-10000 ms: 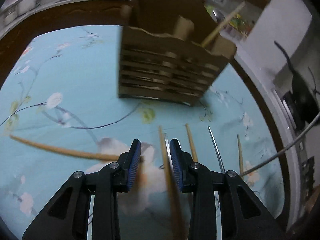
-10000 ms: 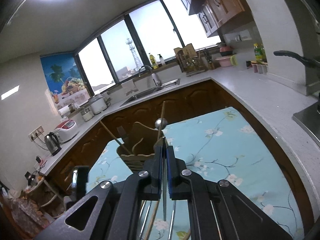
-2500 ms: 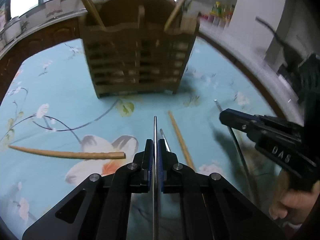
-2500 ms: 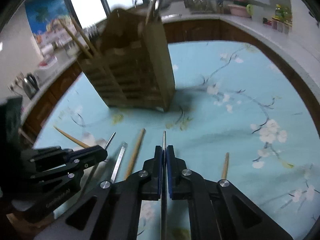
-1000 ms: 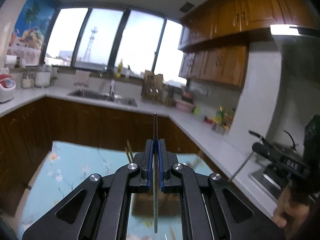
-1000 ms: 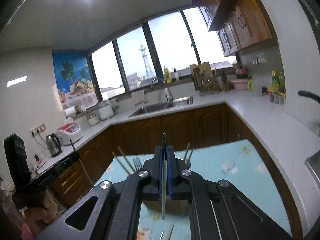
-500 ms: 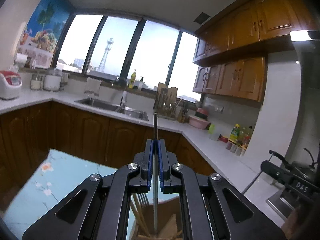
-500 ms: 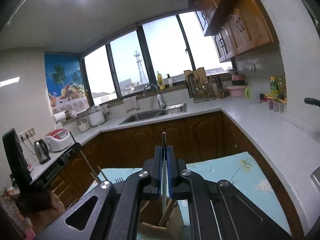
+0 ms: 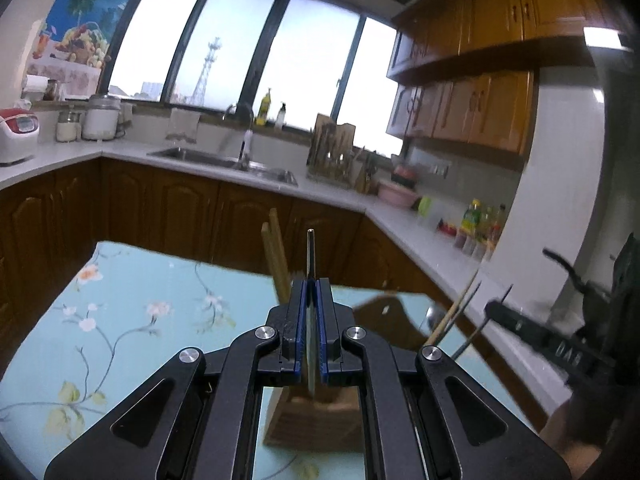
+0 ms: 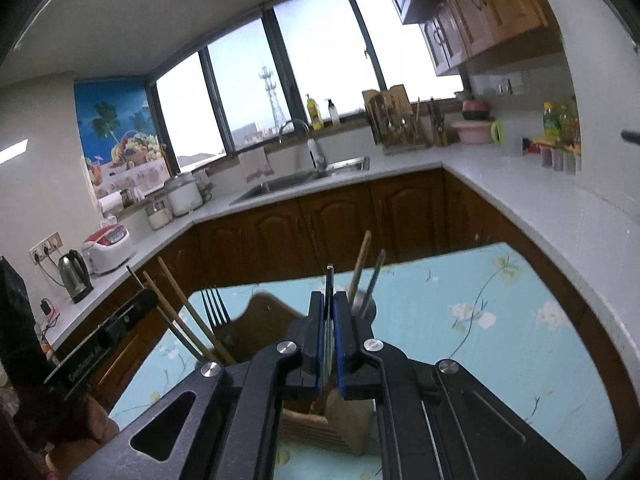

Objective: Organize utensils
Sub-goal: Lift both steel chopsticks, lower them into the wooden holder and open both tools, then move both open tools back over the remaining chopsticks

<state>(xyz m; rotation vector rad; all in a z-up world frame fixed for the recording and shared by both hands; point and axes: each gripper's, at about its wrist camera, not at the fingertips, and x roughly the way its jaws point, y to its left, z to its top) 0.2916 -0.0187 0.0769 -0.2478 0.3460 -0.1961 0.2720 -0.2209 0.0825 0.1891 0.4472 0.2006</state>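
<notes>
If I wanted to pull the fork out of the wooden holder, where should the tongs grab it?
Grip the fork on its neck just below the tines, coming from above. It stands tines-up, leaning left in the holder, with wooden chopsticks crowding its left.

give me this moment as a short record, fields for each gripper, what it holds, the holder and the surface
left gripper: shut on a thin metal utensil, held upright
right gripper: shut on a thin dark utensil, held upright
holder: wooden utensil holder just below both grippers, already holding chopsticks and a fork
surface: table with blue floral tablecloth
</notes>
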